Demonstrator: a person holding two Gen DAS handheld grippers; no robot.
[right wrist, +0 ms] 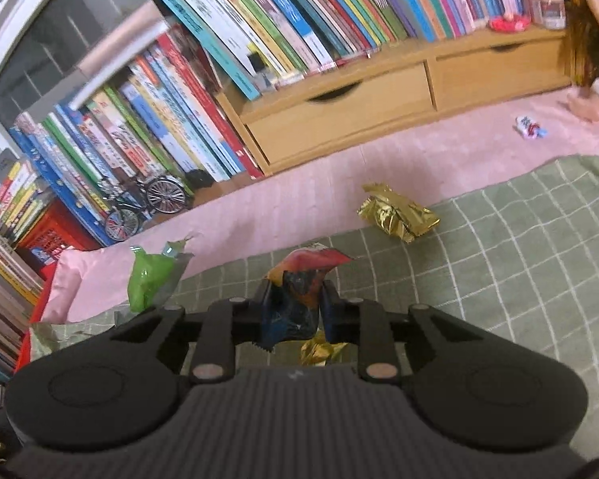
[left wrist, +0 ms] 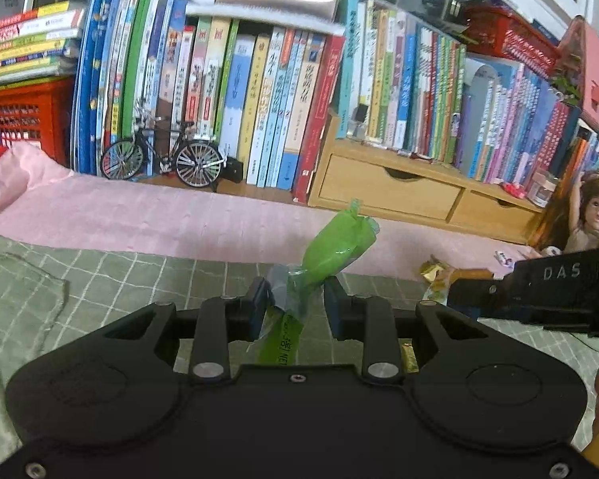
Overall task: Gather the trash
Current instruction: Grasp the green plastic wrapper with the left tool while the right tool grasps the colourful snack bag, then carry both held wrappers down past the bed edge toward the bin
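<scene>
With a green wrapper (left wrist: 335,247) pinched in the left gripper (left wrist: 297,299) and a red-blue wrapper (right wrist: 299,295) clamped in the right gripper (right wrist: 295,303), both jaws should keep squeezing; gold wrappers (right wrist: 397,213) remain at the green cloth's (right wrist: 499,259) far edge.

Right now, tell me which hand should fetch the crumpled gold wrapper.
Neither is free: the left gripper holds a green wrapper, the right gripper a colourful one. Once emptied, probably right; the gold wrapper lies just ahead.

Crumpled wrapper (right wrist: 397,213) on checked cloth (right wrist: 519,259), books (right wrist: 203,92) behind model bicycle (right wrist: 145,203)
</scene>
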